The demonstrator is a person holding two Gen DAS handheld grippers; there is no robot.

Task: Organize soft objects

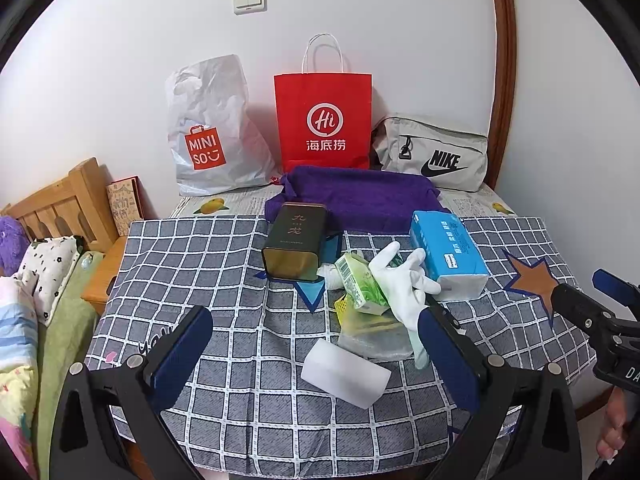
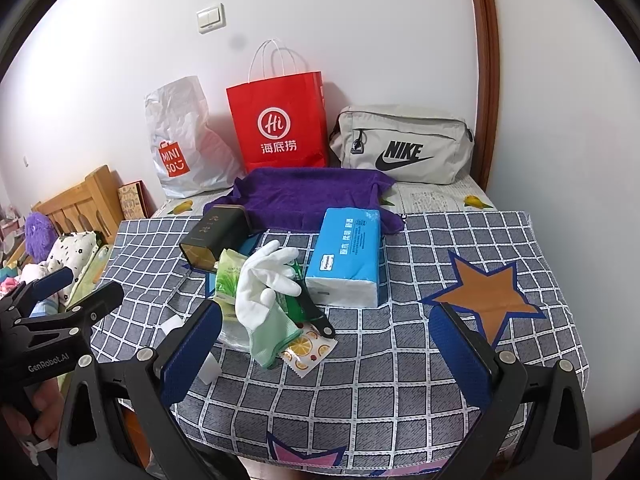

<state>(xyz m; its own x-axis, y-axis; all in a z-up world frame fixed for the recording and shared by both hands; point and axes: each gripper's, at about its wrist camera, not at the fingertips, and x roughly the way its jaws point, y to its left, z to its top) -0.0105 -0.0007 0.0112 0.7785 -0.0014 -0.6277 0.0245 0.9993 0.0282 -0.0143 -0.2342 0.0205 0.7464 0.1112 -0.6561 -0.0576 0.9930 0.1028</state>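
A white glove [image 1: 402, 280] [image 2: 262, 280] with a green cuff lies on a small pile at the middle of the checked tablecloth [image 2: 400, 360]. Under and beside it are a green wipes pack [image 1: 360, 286] [image 2: 229, 276], a clear plastic bag [image 1: 372, 336] and a lemon-print sachet [image 2: 308, 354]. A blue tissue pack [image 1: 448, 256] [image 2: 346, 258] lies to the right, a purple towel [image 1: 360, 196] [image 2: 308, 196] behind. A white sponge block [image 1: 344, 376] sits between the fingers of my left gripper [image 1: 316, 356] [image 2: 80, 286], which is open. My right gripper [image 2: 326, 354] [image 1: 588, 292] is open and holds nothing.
A dark tin [image 1: 296, 240] lies on its side left of the pile. Against the wall stand a white Miniso bag [image 1: 212, 132], a red paper bag [image 1: 324, 120] and a grey Nike bag [image 1: 436, 152]. A bed with a wooden headboard [image 1: 60, 204] adjoins the table's left.
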